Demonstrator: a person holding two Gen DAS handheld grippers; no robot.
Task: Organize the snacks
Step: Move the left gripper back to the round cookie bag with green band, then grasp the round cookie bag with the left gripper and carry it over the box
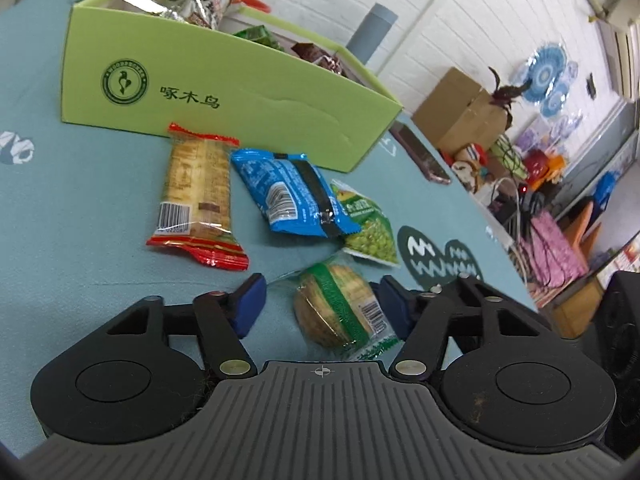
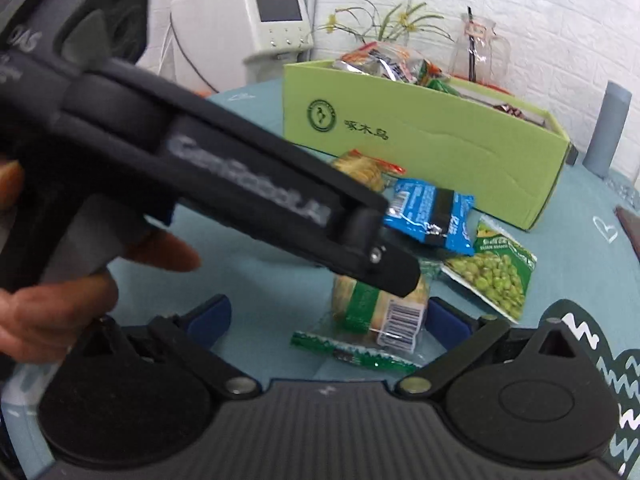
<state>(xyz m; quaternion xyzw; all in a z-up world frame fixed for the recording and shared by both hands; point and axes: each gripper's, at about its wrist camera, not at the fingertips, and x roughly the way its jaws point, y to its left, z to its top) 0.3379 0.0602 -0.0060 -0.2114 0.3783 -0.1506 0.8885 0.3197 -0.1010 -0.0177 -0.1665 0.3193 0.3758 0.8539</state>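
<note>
A round biscuit pack in a green wrapper (image 1: 340,312) lies on the teal tablecloth (image 1: 80,208), between the fingers of my left gripper (image 1: 322,304). The jaws stand apart; the left pad is clear of the pack and the right pad sits close beside it. My right gripper (image 2: 328,318) is wide open around the same pack (image 2: 372,312) without touching it. The left gripper's black body (image 2: 240,184) crosses that view, held by a hand (image 2: 48,312). Beyond lie a red-ended cracker pack (image 1: 198,196), a blue pack (image 1: 284,196) and a green pea pack (image 1: 368,228).
A light green box (image 1: 224,92) holding several snack bags stands behind the loose packs. A phone (image 1: 420,152) lies near the table's right edge, and a grey cylinder (image 1: 372,32) stands behind the box. A glass jar (image 2: 476,48) and a white machine (image 2: 260,16) are at the back.
</note>
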